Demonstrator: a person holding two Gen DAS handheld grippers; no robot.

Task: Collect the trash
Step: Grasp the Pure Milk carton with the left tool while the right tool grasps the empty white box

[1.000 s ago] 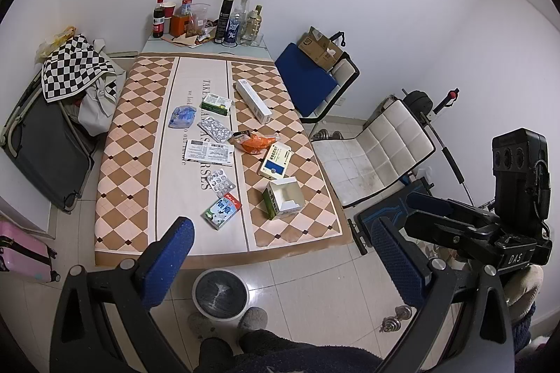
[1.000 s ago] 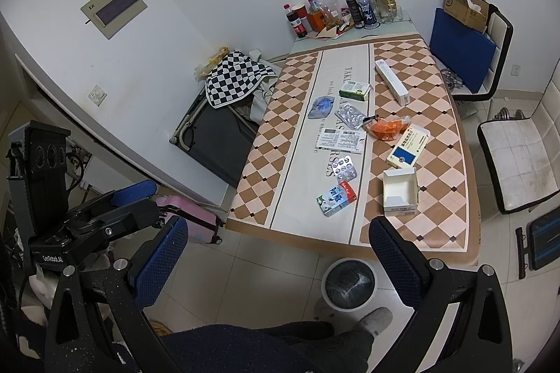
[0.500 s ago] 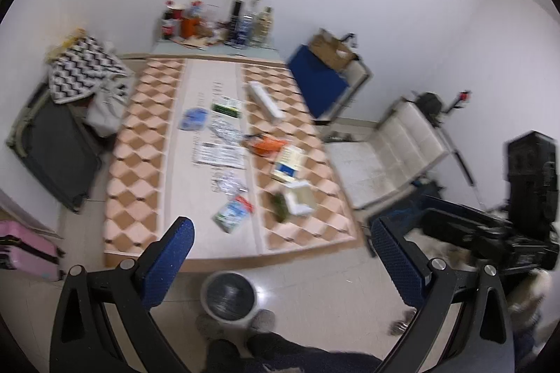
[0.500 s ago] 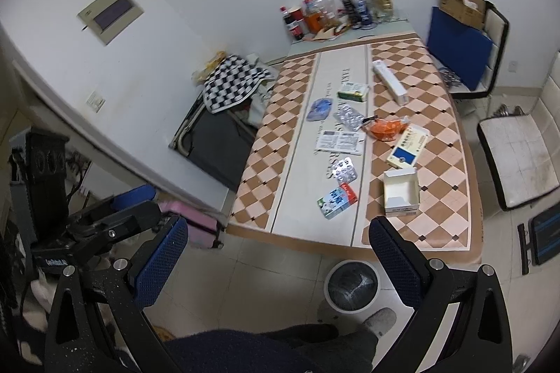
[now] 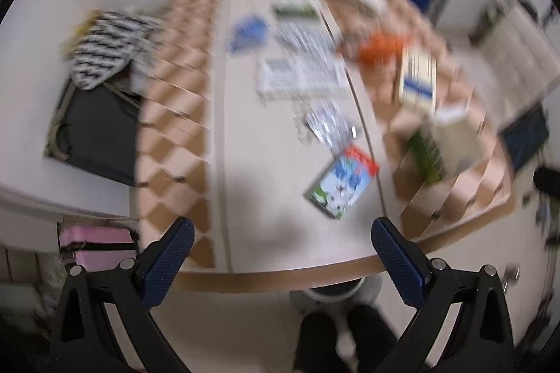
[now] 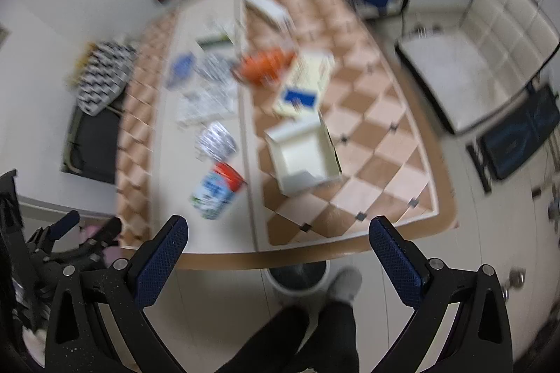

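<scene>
Now both closer over table (image 5: 245, 198); left gripper (image 5: 280, 254), right gripper (image 6: 276, 250) wide, empty; views blurred.

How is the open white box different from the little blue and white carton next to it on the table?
The open white box sits on the checkered part, its hollow inside showing; the blue and white carton is closed and lies flat on the plain cream strip. The box is larger and plain, the carton printed with a red end. Both lie untouched near the table's front edge.
</scene>
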